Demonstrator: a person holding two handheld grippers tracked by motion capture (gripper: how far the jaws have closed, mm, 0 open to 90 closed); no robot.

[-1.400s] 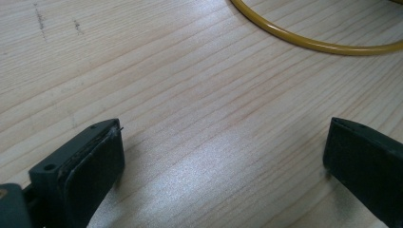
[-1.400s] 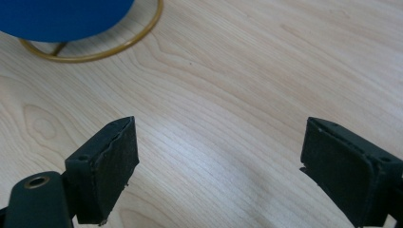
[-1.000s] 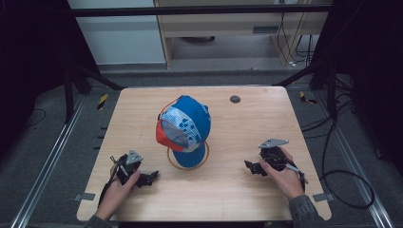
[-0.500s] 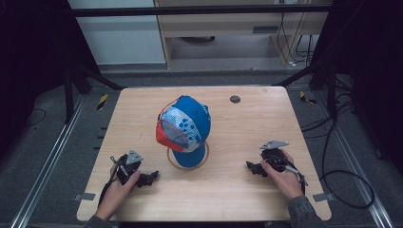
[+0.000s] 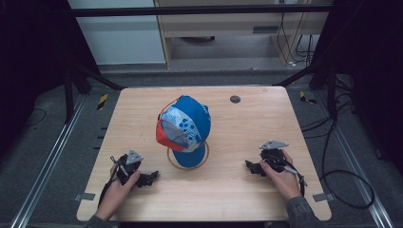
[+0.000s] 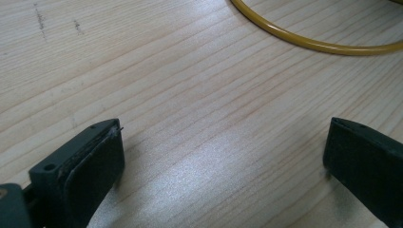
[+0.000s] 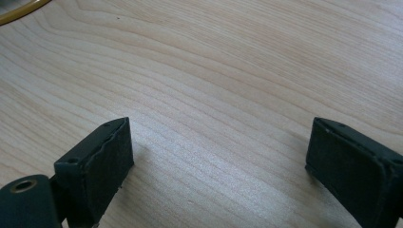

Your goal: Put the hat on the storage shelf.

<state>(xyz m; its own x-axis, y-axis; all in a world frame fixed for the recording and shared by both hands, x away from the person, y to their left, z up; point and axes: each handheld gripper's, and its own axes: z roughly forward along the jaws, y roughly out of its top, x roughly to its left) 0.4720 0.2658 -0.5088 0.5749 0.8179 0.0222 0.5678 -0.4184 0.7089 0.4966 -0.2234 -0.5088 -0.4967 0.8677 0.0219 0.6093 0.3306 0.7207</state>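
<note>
Cap sits between left tongs and right tongs.

Table: pale wooden table in front of me, grain running across, bare wood under both my tools.
Centre: a yellow ring lies flat on the wood, and a blue, white and red cap stands up off it.
Far edge: small dark round disc set in the top, well apart from the cap.
</note>
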